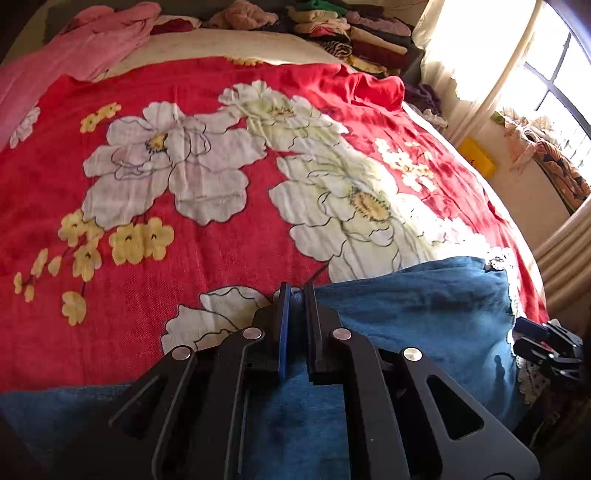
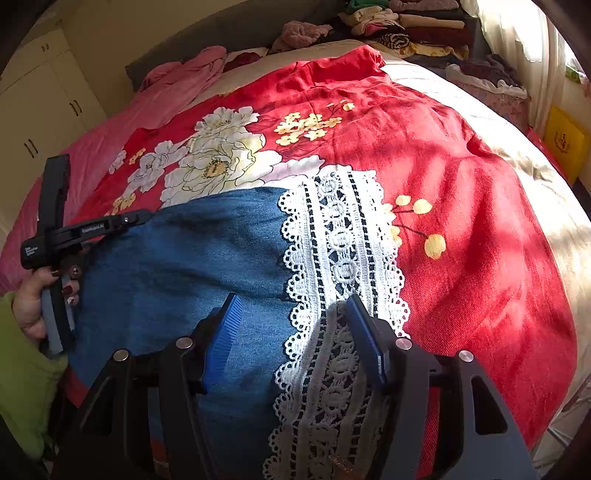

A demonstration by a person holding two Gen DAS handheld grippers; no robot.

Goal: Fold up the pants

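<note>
The blue denim pants [image 2: 207, 258] with a white lace band [image 2: 343, 236] lie on the red flowered bedspread [image 2: 461, 177]. My left gripper [image 1: 297, 291] is shut on the far edge of the pants [image 1: 424, 306]. It also shows at the left of the right wrist view [image 2: 136, 218], held by a hand. My right gripper [image 2: 291, 306] is open, its jaws wide apart just above the pants. One blue pad [image 2: 225, 332] is over the denim, the other over the lace. In the left wrist view the right gripper [image 1: 532, 339] sits at the right edge by the lace.
Stacks of folded clothes [image 1: 354, 33] and a pink garment [image 1: 99, 44] lie at the head of the bed. A curtain and sunlit window [image 1: 524, 66] are on the right. A yellow box [image 2: 565, 144] stands beside the bed. Cupboards [image 2: 40, 110] are on the left.
</note>
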